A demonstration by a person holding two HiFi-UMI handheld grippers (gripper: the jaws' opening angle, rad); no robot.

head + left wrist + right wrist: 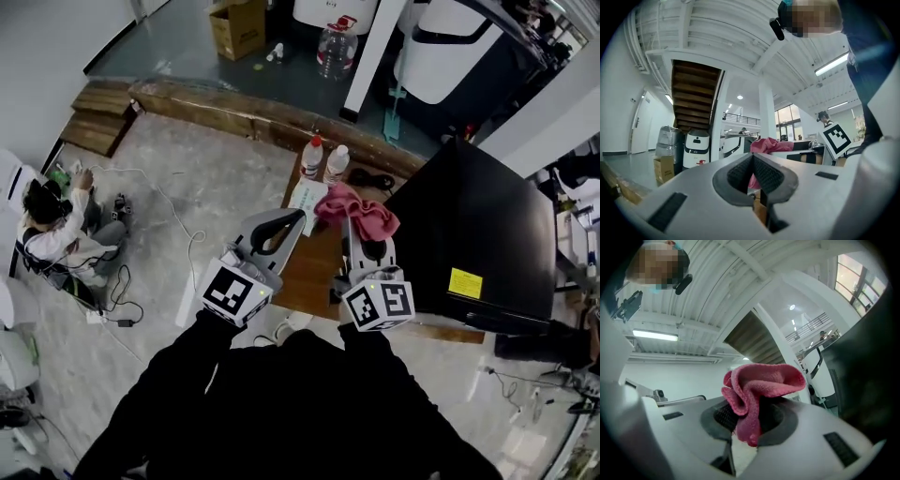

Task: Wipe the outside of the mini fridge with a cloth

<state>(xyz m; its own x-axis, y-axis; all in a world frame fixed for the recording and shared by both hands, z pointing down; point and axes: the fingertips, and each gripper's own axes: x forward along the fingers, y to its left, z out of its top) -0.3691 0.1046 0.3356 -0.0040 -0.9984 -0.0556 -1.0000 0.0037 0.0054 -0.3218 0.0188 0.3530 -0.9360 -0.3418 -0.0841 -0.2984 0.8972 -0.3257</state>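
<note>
Pink and limp, the cloth [356,214] bunches out of the right gripper [364,234], whose jaws are pinched on a fold of it. It looks soft and light and likely to flop, so a deeper bite on the wad should wipe better. The left gripper [292,220] is closed on nothing. The black fridge [478,234] stands just right of the cloth, by the table [305,277]. Its lower sides are out of sight, and I can't tell whether the cloth touches it.
</note>
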